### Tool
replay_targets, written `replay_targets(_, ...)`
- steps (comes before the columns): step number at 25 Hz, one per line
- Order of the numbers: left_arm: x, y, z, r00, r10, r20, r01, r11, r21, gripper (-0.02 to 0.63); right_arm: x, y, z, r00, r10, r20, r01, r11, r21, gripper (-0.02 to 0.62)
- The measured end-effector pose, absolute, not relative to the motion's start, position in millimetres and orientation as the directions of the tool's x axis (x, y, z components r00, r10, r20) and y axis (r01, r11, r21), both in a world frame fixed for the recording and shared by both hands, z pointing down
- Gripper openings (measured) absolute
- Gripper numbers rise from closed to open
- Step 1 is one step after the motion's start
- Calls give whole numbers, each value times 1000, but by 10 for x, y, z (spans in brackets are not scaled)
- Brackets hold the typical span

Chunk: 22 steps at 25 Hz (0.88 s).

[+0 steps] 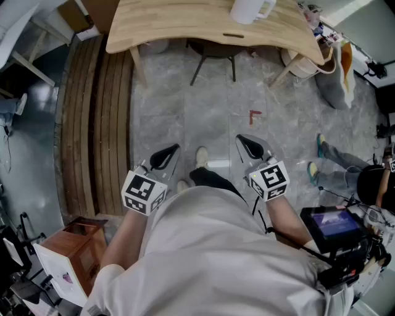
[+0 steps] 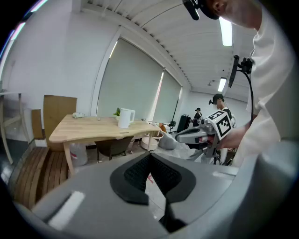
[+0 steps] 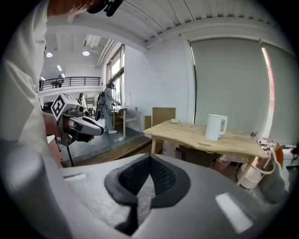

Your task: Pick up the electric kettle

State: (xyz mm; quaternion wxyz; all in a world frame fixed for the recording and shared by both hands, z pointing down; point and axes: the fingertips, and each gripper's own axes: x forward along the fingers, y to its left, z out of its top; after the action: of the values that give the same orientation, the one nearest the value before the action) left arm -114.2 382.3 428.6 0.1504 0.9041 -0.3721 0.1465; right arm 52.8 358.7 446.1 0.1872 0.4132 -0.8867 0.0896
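The white electric kettle (image 1: 250,9) stands on the light wooden table (image 1: 185,24) at the far end of the floor, well away from both grippers. It also shows in the left gripper view, kettle (image 2: 125,117), and in the right gripper view, kettle (image 3: 216,127). My left gripper (image 1: 165,155) and right gripper (image 1: 253,147) hang side by side over the grey floor in front of my body, both pointing toward the table. The left gripper (image 2: 150,156) is shut with nothing in it. So is the right gripper (image 3: 149,158).
A dark chair (image 1: 213,52) sits under the table. A slatted wooden platform (image 1: 92,123) runs along the left, with a wooden box (image 1: 77,244) near my left side. Another person's legs (image 1: 333,163) and a camera rig with a screen (image 1: 336,222) are at the right.
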Motion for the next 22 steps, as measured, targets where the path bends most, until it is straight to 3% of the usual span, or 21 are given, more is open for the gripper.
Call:
replay_targets(10, -531, 2852, 3969, 699, -613, 367, -694, -706, 141, 6, 959, 2554, 4287, -612, -700, 369, -756, 655, -12, 2)
replay_targets(17, -492, 1801, 4045, 732, -564, 383, -653, -740, 159, 6, 1166, 1549, 4537, -527, -744, 409, -824, 566, -33, 5)
replay_targets(22, -592, 990, 4242, 772, -509, 380, -603, -775, 187, 8, 1255, 805, 4664, -424, -799, 427, -890, 455, -32, 53)
